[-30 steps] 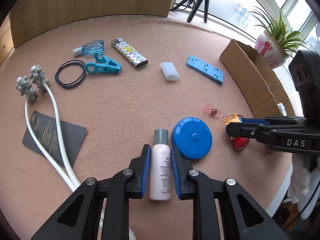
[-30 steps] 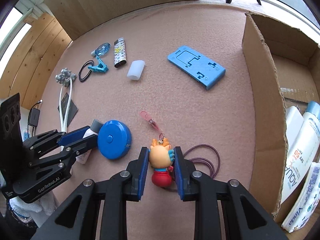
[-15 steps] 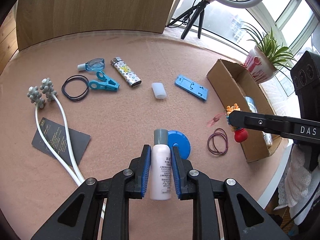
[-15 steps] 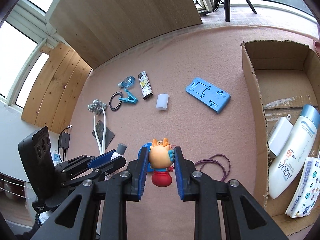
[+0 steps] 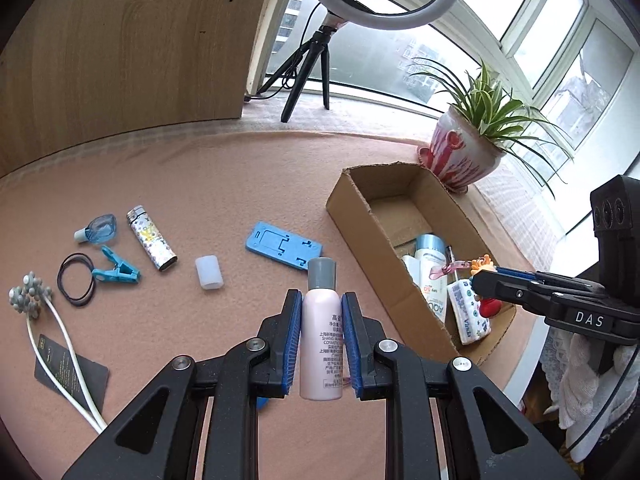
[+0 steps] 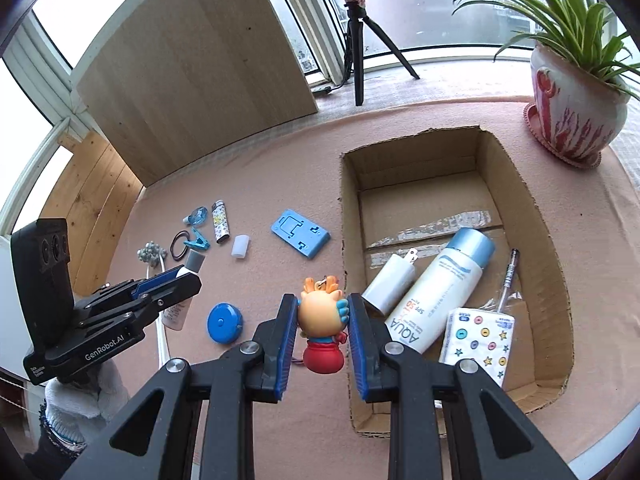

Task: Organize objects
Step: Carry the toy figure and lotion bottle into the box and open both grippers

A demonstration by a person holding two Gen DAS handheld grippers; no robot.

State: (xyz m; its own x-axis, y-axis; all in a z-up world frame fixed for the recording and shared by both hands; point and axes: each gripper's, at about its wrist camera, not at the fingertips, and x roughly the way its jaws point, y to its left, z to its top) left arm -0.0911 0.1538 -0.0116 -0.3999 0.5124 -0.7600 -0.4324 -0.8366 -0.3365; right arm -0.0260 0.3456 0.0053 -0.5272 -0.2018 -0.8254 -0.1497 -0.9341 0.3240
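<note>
A pink felt-covered worktop [image 6: 280, 168] stands by a window, and on it we see an open cardboard box [image 6: 556, 280] at the right, with a sunscreen bottle [image 6: 436, 296] and a tissue pack [image 6: 476, 340] lying inside. Our left gripper [image 5: 321, 320] has its fingers closed on a pale pink bottle [image 5: 320, 344], held above the worktop near the box's left wall. Our right gripper [image 6: 322, 320] has its fingers closed on an orange figurine keychain [image 6: 322, 316], held over the box's near left edge, while a blue phone stand [image 6: 300, 234], a lighter [image 6: 220, 222] and a blue tape measure [image 6: 224, 322] lie on the felt to the left.
</note>
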